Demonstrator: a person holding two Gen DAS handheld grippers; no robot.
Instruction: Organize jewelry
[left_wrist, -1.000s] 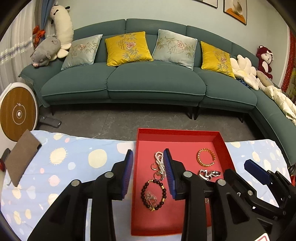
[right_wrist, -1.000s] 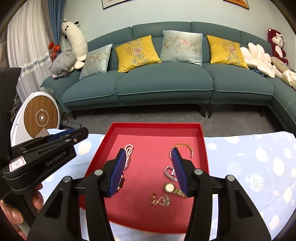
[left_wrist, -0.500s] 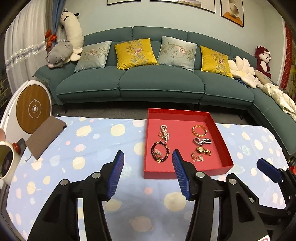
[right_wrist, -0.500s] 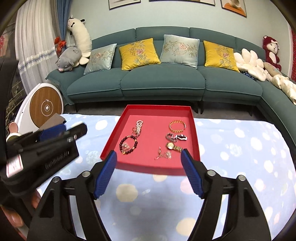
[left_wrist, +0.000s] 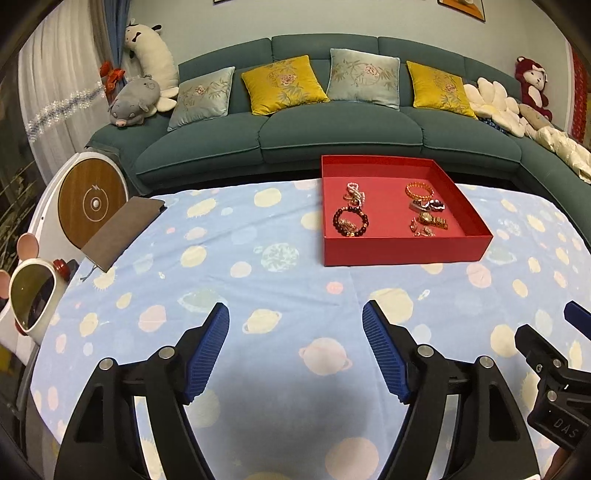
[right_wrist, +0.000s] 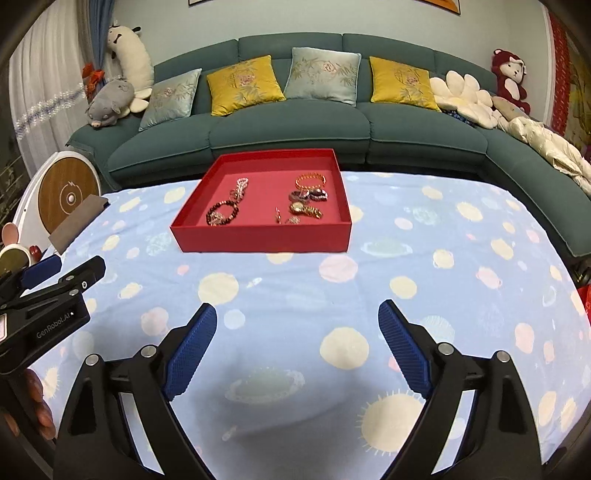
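Observation:
A red tray (left_wrist: 406, 251) (right_wrist: 266, 240) stands at the far side of the table. It holds a dark bead bracelet (left_wrist: 350, 222) (right_wrist: 221, 214), a pearl strand (left_wrist: 355, 192) (right_wrist: 241, 184), a gold bead bracelet (left_wrist: 419, 190) (right_wrist: 310, 181), a gold watch (left_wrist: 432, 220) (right_wrist: 306, 209) and small pieces. My left gripper (left_wrist: 295, 350) is open and empty, low over the near cloth. My right gripper (right_wrist: 297, 350) is open and empty, also near the front. Each shows at the edge of the other's view (left_wrist: 554, 369) (right_wrist: 48, 295).
The table wears a light blue cloth with planet prints (left_wrist: 258, 266). A brown pouch (left_wrist: 122, 229) lies at its left edge. A round white and wood appliance (left_wrist: 92, 199) and a mouse-eared mirror (left_wrist: 29, 295) stand to the left. A teal sofa (left_wrist: 332, 133) runs behind.
Both grippers have pulled back from over the red tray toward the near side of the table, and their jaws have opened wider. The jewelry stays in the tray.

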